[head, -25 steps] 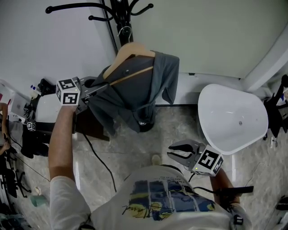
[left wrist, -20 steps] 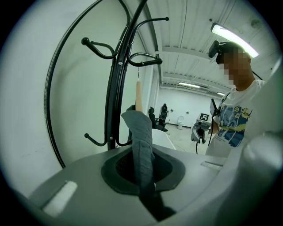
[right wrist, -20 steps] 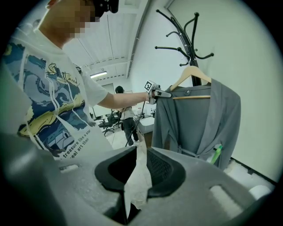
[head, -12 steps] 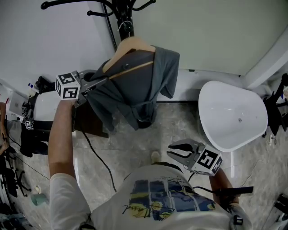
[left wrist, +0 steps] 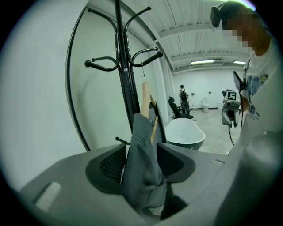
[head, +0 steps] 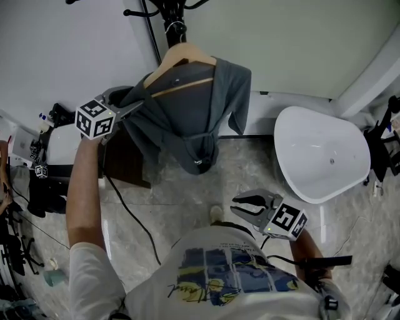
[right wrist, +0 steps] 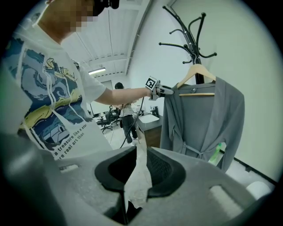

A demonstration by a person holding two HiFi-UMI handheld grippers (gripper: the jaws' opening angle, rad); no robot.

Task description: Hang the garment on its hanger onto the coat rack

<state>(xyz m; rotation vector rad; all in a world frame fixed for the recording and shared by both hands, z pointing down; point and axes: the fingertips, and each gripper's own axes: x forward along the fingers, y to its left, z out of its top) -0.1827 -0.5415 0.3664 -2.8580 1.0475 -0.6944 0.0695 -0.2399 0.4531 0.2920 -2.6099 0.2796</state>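
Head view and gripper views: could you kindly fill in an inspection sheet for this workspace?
Surface: pale marbled floor.
Job's things: grey garment on wooden hanger, its hook at the coat rack.
Clutter: white tub; dark cabinet.
Grippers: left gripper jaws opening, garment fabric between them; right gripper open, empty.
Cables: black cable across the floor.
Surroundings: plain white wall.

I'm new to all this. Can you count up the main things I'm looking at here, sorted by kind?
Grey garment: 1
Wooden hanger: 1
Black coat rack: 1
Hand-held grippers: 2 (left hand-held gripper, jaws opening with the garment between them; right hand-held gripper)
White bathtub: 1
Total: 6
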